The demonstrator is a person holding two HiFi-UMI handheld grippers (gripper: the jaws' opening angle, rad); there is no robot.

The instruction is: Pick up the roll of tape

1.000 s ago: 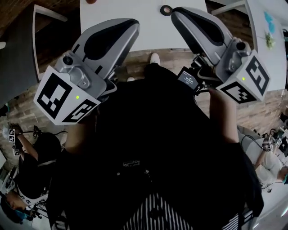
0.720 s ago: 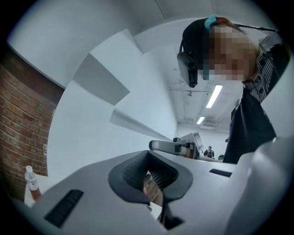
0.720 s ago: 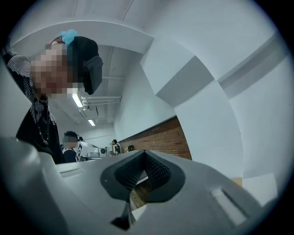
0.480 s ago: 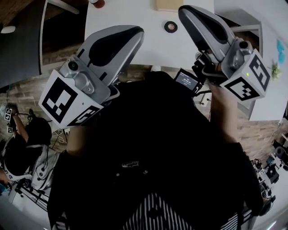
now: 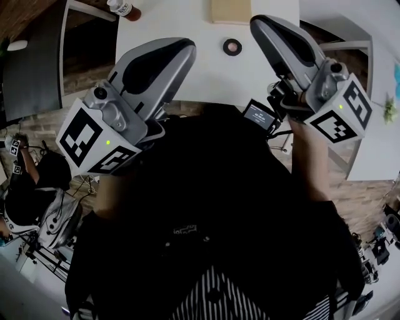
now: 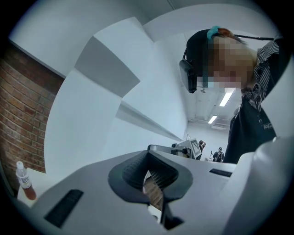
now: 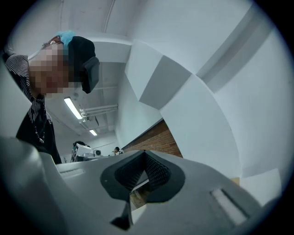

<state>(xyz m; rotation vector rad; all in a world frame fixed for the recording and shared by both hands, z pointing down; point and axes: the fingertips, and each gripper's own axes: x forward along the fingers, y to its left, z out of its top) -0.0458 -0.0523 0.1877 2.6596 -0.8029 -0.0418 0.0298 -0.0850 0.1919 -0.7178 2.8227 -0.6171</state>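
both pairs of jaws are pressed together with nothing between them. the right gripper (image 7: 140, 178) shows only a sliver of floor through the notch where its jaws meet, and the left gripper (image 6: 154, 186) looks the same. the person holds both up level, pointing outward.

the tape (image 5: 232, 46) lies flat on the white worktop (image 5: 187, 25), a small dark ring with a pale middle. seen from above, the right gripper's tip shows just right of the tape and the left gripper's tip well to its left. how high either hangs above it i can't tell. a tan block (image 5: 231, 9) sits just beyond the tape, and a bottle (image 5: 122, 7) stands well left of it at the far edge.

the reach looks barely begun. the right gripper seems the natural one for it. i'd open its jaws before coming down, tip the nose from level towards the tape, and set one jaw inside the ring and one outside its wall. the roll is low, so the tips likely need to reach almost to the worktop before closing. then a straight lift, keeping clear of the block.
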